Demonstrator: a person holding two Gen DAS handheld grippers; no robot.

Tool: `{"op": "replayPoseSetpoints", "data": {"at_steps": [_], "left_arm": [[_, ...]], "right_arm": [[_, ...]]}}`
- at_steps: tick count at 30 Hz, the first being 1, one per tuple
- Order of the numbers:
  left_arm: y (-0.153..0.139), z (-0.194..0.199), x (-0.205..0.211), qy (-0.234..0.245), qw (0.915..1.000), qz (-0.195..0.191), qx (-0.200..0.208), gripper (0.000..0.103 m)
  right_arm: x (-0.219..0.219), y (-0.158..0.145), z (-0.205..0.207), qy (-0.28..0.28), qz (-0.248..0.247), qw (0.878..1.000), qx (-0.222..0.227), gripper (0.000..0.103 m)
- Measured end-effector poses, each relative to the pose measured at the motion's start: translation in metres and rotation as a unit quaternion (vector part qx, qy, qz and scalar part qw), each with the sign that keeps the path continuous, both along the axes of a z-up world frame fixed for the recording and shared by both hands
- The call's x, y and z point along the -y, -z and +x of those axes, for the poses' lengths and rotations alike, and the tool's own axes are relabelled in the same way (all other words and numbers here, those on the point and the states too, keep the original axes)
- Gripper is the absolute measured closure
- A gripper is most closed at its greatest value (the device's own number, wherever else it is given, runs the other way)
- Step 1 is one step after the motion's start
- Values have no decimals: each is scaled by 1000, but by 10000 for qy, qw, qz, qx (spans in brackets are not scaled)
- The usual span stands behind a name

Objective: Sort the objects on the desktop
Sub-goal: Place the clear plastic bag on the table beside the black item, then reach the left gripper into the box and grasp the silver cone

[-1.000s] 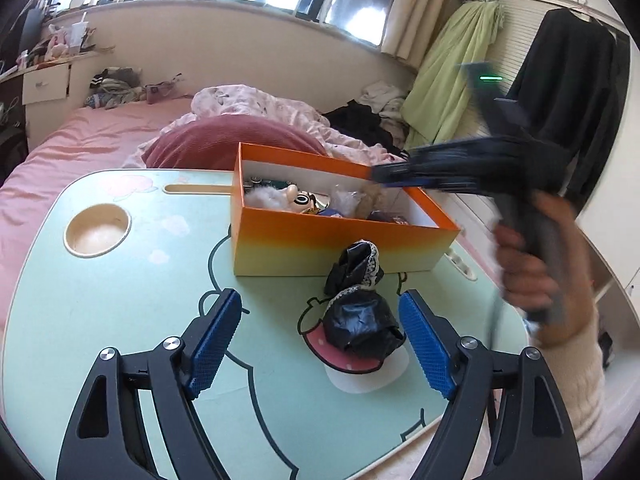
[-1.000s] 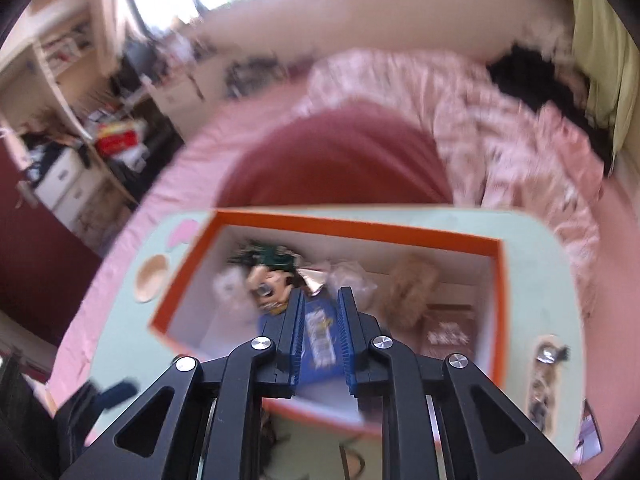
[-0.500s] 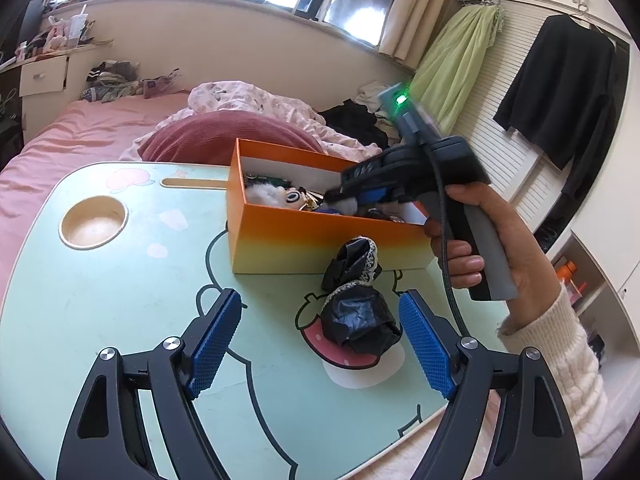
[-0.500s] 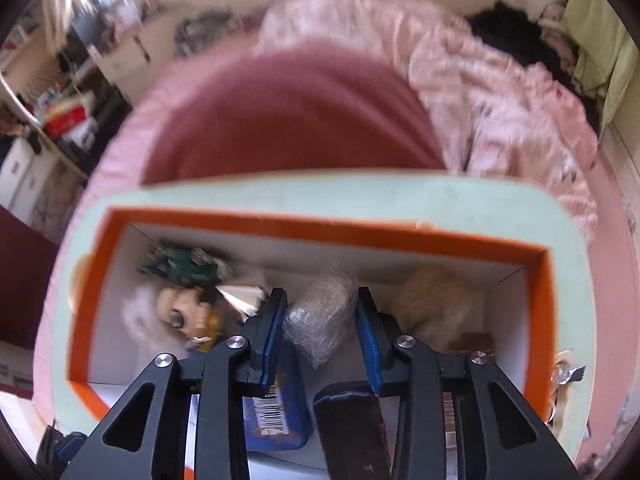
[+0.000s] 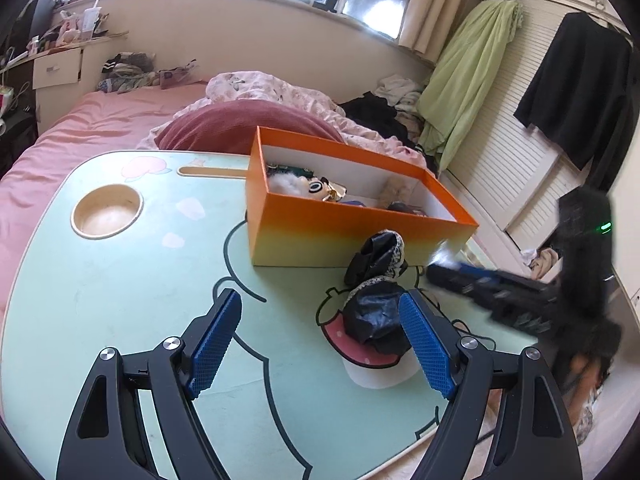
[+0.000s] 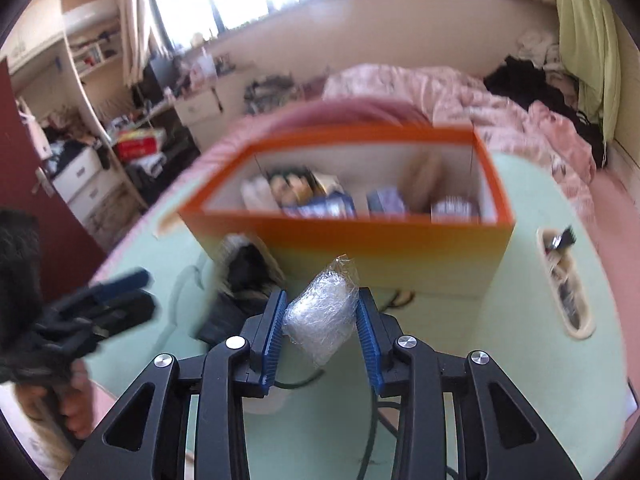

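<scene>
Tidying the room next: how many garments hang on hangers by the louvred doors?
2: a green garment on the left and a black garment to its right. More may hang beyond the frame.

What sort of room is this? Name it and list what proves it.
A bedroom, most likely. A bed with pink sheets and a rumpled quilt lies behind the lap table, clothes hang on the louvered closet doors, and a small drawer unit stands under the window.
</scene>
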State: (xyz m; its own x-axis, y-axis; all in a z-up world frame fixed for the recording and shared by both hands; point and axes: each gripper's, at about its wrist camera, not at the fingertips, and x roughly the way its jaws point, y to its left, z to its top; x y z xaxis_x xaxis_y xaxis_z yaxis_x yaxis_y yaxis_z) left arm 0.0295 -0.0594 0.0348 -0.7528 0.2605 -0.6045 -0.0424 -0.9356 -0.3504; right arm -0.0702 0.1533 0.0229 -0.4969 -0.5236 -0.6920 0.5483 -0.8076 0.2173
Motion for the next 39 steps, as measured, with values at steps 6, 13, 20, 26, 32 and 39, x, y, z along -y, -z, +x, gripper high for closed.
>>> {"op": "replayPoseSetpoints", "data": {"at_steps": [6, 13, 20, 26, 32, 39], "left_arm": [[-1, 1, -3, 42, 10000, -50, -24, 22], [-4, 2, 1, -59, 9999, -76, -37, 22], [-6, 2, -1, -28, 9999, -151, -47, 22], [-21, -2, -15, 223, 9989, -404, -113, 22], [-57, -40, -36, 601, 9960, -663, -33, 66], [-43, -172, -60, 362, 9827, -1328, 1236, 67]], "right_arm": [[-19, 8, 3, 269, -573, 9979, -112, 16], [-36, 23, 57, 568, 344, 9944, -821, 0], [-27, 26, 59, 582, 694, 9903, -1053, 0], [-28, 26, 59, 577, 699, 9902, -1059, 0], [-28, 27, 60, 576, 698, 9903, -1057, 0], [-30, 26, 61, 575, 695, 9903, -1061, 0]]}}
